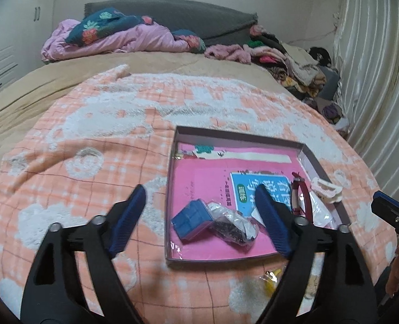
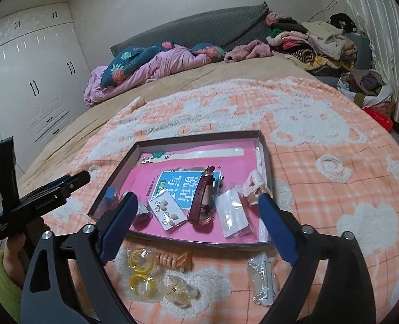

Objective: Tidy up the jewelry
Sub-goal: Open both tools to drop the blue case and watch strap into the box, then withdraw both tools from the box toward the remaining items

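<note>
Two handheld grippers hover low over a bed, both with jaws spread wide and holding nothing. The left gripper (image 1: 199,205) points at the near left part of a shallow grey cardboard box lined in pink (image 2: 115,174); the right gripper (image 2: 198,210) straddles the box's near edge.

Inside the box lie a blue-covered booklet (image 2: 178,186), a maroon leather-strap watch (image 2: 203,199), a clear packet of earrings (image 2: 167,212), a small blue cube-shaped box (image 1: 191,220), a clear flat plastic sleeve (image 2: 233,213) and a cream plastic hair claw (image 2: 253,189) at the right wall. Outside it, near the bed's front edge, rest yellow rings in plastic wrap (image 2: 141,272), a peach spiral hair tie (image 2: 172,260) and a clear bag of small pale pieces (image 2: 263,278).

The bed wears an orange-and-white checked fleece blanket (image 2: 321,140) over a tan sheet (image 1: 64,73); a crumpled pink quilt (image 2: 159,64) and piled clothes (image 2: 321,43) line the grey headboard (image 1: 172,13). White wardrobes (image 2: 23,81) stand left, pale curtains (image 1: 375,81) right.
</note>
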Available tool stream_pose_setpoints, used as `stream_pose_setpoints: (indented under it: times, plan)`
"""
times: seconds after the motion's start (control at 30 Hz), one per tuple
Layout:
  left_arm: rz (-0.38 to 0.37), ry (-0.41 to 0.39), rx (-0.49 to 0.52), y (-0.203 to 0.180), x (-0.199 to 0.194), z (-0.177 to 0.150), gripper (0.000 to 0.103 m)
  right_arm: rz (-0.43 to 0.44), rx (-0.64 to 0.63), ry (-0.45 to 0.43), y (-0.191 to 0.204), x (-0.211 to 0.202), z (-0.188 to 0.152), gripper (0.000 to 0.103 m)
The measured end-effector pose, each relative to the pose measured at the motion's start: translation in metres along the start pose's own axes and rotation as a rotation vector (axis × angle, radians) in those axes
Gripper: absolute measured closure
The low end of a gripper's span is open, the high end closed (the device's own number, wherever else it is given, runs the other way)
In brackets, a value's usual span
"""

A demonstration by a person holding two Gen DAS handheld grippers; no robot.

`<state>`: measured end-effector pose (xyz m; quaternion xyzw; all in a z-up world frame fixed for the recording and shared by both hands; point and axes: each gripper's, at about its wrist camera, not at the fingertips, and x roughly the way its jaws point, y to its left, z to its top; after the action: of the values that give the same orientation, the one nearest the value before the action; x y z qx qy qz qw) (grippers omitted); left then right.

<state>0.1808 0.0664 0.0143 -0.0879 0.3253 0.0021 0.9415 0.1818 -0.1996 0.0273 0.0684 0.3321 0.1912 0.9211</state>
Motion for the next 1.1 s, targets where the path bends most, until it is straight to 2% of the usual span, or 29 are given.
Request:
stream_pose_setpoints:
  times: [0.1,0.17,0.63,1.1]
  plan:
    - [0.007,-0.019,-0.007,0.001,-0.010,0.002,0.012,0.003,-0.001,-0.021,0.001,-0.010,0.002,0.009]
    - [0.004,-0.024,-0.011,0.001,-0.016,0.003,0.009,0.007,-0.003,-0.032,0.002,-0.015,0.003,0.009]
    - [0.019,-0.065,-0.001,-0.004,-0.052,0.004,0.009,0.034,-0.020,-0.098,0.008,-0.052,0.007,0.008]
    - [0.042,-0.066,0.048,-0.012,-0.082,-0.011,0.009,0.046,-0.078,-0.114,0.012,-0.080,-0.003,0.008]
